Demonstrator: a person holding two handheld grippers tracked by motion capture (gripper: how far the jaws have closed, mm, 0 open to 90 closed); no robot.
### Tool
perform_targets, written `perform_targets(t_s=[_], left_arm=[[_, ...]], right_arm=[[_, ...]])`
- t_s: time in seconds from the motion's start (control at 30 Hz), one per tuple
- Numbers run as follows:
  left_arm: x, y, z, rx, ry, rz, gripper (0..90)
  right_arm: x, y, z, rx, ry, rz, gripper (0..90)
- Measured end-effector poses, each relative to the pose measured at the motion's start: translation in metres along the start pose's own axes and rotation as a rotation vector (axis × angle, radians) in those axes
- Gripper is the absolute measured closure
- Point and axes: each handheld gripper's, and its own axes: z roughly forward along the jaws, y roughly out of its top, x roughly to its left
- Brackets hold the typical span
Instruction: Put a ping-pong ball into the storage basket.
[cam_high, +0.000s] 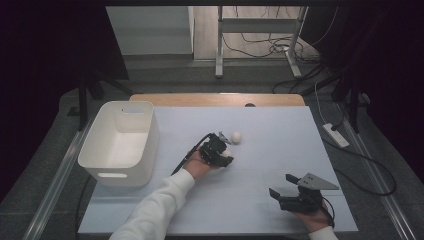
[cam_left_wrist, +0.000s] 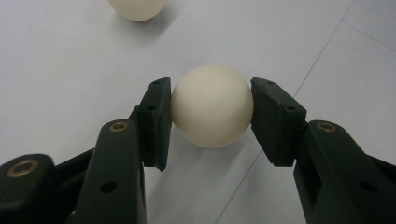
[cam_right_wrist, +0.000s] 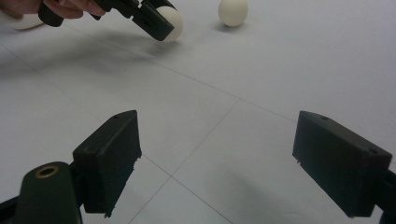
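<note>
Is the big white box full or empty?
Empty. From the high view, the white box shows a bare floor inside; both balls are out on the table, one gripped by the left tool.

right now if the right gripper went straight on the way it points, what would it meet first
Probably nothing nearby: the open right gripper points across bare table. Farther off, the left gripper with its ball and the loose ball sit near that line, but depth is unclear.

Cream ball (cam_left_wrist: 212, 105) clamped, on white table (cam_left_wrist: 70, 70)
</note>
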Motion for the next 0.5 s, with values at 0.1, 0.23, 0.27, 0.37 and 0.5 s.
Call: perform_targets(t_s=[0.1, 0.23, 0.27, 0.37, 0.5], left_arm=[[-0.001, 0.000, -0.005, -0.021, -0.009, -0.004, 51.0], [-0.004, 0.001, -0.010, -0.038, -0.011, 0.002, 51.0], [-0.004, 0.001, -0.011, -0.043, -0.010, 0.003, 51.0], [-0.005, 0.001, -0.017, -0.062, -0.011, 0.001, 51.0], [-0.005, -0.002, -0.025, -0.092, -0.019, -0.009, 51.0]], right_arm=[[0.000, 0.000, 0.000, -0.001, -0.001, 0.000, 14.9], [0.000, 0.000, 0.000, -0.002, 0.000, 0.002, 14.9], [0.001, 0.000, 0.000, -0.001, 0.000, 0.002, 14.9], [0.001, 0.000, 0.000, -0.001, 0.000, 0.002, 14.9], [0.001, 0.000, 0.000, -0.001, -0.001, 0.002, 14.9]])
